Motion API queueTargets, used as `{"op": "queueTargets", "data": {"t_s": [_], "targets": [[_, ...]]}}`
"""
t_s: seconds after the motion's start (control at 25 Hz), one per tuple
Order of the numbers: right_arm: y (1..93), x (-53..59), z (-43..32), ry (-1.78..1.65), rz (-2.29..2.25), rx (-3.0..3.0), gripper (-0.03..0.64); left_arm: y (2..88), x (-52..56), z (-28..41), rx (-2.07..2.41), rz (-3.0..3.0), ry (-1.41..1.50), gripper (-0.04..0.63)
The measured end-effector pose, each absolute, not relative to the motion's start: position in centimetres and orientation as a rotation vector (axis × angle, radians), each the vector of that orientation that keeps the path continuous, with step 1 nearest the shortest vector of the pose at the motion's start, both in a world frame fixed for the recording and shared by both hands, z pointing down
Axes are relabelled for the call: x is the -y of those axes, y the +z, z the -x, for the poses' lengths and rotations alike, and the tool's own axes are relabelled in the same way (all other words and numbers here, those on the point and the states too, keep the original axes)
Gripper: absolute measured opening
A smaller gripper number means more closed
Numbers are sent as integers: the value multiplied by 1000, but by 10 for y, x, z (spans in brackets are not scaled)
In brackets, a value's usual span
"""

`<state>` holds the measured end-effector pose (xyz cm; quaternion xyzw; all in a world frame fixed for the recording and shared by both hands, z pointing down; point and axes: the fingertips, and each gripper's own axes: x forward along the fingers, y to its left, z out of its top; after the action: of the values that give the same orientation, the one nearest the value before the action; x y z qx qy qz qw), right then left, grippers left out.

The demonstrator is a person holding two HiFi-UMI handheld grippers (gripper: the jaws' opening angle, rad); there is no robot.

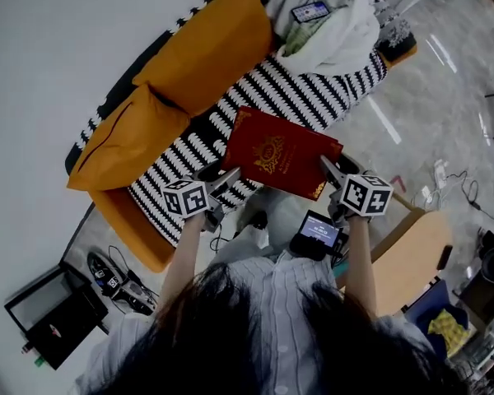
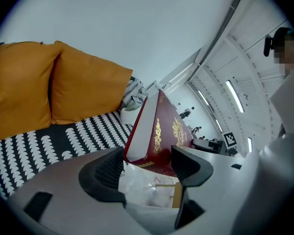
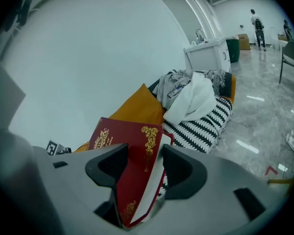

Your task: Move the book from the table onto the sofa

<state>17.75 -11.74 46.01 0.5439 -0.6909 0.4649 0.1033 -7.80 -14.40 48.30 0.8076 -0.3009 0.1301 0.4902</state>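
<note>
A dark red book (image 1: 276, 151) with gold ornament hangs in the air over the front edge of the sofa (image 1: 313, 89), its cover facing up. My left gripper (image 1: 229, 174) is shut on the book's near left corner, and my right gripper (image 1: 328, 167) is shut on its near right corner. In the left gripper view the book (image 2: 164, 131) stands on edge between the jaws of the gripper (image 2: 147, 163), white page block toward the left pad. In the right gripper view the book (image 3: 132, 151) is wedged between both pads of that gripper (image 3: 144, 165).
The sofa seat is black and white patterned, with two orange cushions (image 1: 206, 44) (image 1: 128, 138) along its back. A pile of clothes (image 1: 329, 23) with a phone (image 1: 310, 11) fills its far end. A wooden table (image 1: 412, 253) stands at my right, a black case (image 1: 53, 315) on the floor at left.
</note>
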Motion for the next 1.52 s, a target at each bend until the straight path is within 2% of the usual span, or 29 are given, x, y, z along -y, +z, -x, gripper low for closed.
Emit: {"op": "queueTargets", "data": {"t_s": [0.52, 0.96, 1.16, 1.52], "targets": [[563, 230, -147, 1445, -1345, 2090, 236, 561, 218, 109, 861, -1851, 404, 314], [645, 258, -148, 1459, -1285, 2081, 233, 645, 224, 102, 773, -1804, 561, 316], [701, 281, -150, 1500, -1310, 2053, 232, 696, 241, 102, 772, -1693, 559, 316], [744, 317, -130, 1450, -1359, 2109, 222, 743, 253, 115, 778, -1542, 503, 316]]}}
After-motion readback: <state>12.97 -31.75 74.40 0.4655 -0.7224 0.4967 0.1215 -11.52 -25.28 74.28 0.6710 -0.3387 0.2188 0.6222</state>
